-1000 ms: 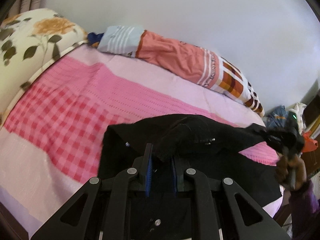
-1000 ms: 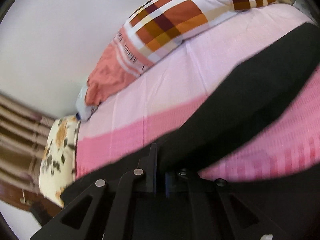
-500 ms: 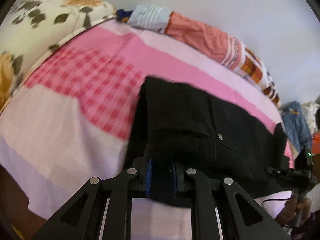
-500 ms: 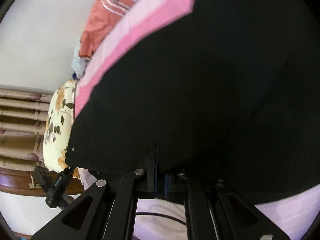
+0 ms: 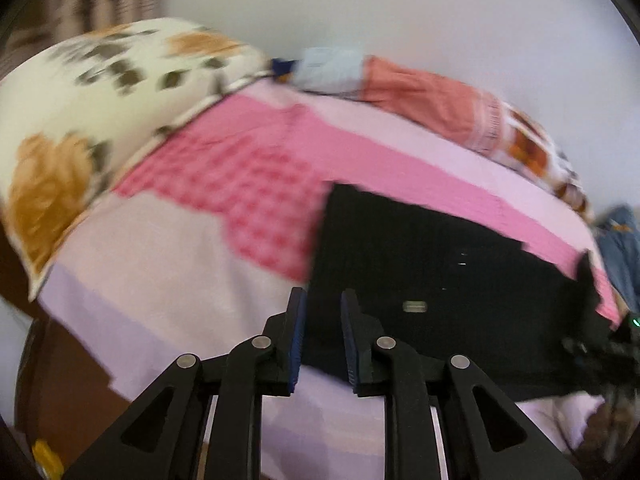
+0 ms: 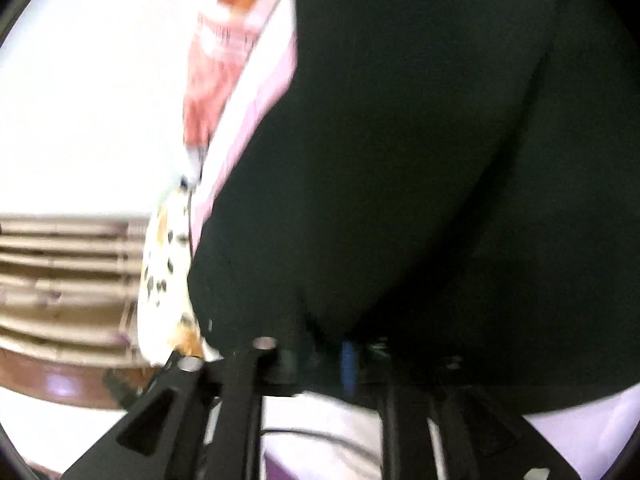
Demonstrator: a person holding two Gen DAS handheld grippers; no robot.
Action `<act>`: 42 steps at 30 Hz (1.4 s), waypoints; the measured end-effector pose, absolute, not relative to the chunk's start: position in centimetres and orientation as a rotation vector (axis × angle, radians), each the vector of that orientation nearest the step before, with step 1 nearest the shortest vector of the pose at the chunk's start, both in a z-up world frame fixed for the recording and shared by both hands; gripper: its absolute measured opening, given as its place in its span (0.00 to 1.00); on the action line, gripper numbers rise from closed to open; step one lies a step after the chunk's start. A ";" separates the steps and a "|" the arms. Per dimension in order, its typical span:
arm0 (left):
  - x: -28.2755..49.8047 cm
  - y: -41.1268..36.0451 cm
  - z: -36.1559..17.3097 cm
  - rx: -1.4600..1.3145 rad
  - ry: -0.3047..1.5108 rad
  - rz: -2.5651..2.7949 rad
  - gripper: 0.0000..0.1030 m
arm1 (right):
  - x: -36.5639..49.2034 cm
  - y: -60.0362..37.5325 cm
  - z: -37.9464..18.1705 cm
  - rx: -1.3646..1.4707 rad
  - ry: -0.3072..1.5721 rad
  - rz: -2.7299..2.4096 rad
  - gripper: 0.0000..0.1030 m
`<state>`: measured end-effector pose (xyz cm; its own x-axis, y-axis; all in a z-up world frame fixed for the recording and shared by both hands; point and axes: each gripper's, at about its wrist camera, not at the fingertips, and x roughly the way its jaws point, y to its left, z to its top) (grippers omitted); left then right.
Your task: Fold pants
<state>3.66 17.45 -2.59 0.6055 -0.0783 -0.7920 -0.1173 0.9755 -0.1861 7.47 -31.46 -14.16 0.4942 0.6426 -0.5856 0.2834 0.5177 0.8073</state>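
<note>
The black pants [image 5: 432,280] lie folded flat on the pink bed cover [image 5: 248,184], right of centre in the left wrist view. My left gripper [image 5: 323,316] is open and empty, its blue-padded fingers just at the near left edge of the pants. In the right wrist view the black pants [image 6: 420,160] fill most of the frame. My right gripper [image 6: 324,354] sits at their near edge, blurred, its tips dark against the cloth, so I cannot tell its state. The right gripper also shows at the far right of the left wrist view [image 5: 608,344].
A floral pillow [image 5: 92,120] lies at the left. An orange and checked rolled quilt [image 5: 440,100] lies along the white wall. Blue clothes [image 5: 620,240] sit off the bed's right. The bed's near edge drops to a brown frame [image 5: 60,380].
My left gripper has let go of the pants, opened and drawn back. The pants now lie flat. The right wrist view has swung closer over the pants.
</note>
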 end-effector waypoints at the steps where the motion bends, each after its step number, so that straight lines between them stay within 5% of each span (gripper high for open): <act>1: 3.9 16.4 -2.4 -0.218 0.927 -0.008 0.27 | 7.7 -33.1 -13.7 1.032 1.038 0.241 0.32; 3: 4.6 14.0 -2.4 -0.197 0.941 -0.077 0.43 | 8.1 -34.9 -13.0 0.968 1.022 0.176 0.35; 5: 5.0 12.1 -2.6 -0.191 0.952 -0.127 0.46 | 8.7 -36.6 -12.5 0.957 1.004 0.153 0.35; 10: 6.0 8.9 -4.4 -0.235 1.035 -0.217 0.46 | 8.5 -41.5 -13.8 1.263 0.882 0.203 0.36; 14: 5.9 7.8 -5.1 -0.213 1.058 -0.227 0.47 | 6.7 -44.3 -14.3 1.413 0.793 0.248 0.55; 27: 6.1 8.9 -7.4 -0.260 1.144 -0.177 0.47 | 11.5 -55.2 -12.0 0.968 0.902 -0.136 0.54; 33: 5.9 8.5 -7.4 -0.245 1.154 -0.163 0.49 | 12.8 -56.8 -13.8 1.002 0.894 -0.087 0.53; 34: 6.0 8.4 -7.5 -0.246 1.154 -0.161 0.49 | 13.1 -56.3 -13.6 0.985 0.891 -0.091 0.52; 36: 6.1 8.3 -7.6 -0.256 1.160 -0.157 0.50 | 13.4 -55.7 -14.0 1.006 0.914 -0.072 0.24; 38: 6.3 8.1 -7.8 -0.275 1.171 -0.154 0.50 | 13.5 -55.7 -15.1 1.065 0.923 -0.070 0.08; 42: 6.3 7.8 -7.8 -0.302 1.178 -0.154 0.50 | 12.5 -55.8 -14.9 1.085 0.884 -0.084 0.05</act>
<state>6.30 7.82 -7.85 0.3783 -0.2746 -0.8840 -0.0389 0.9494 -0.3116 12.45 -55.78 -14.93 0.6660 0.3472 -0.6602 0.4653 0.4984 0.7315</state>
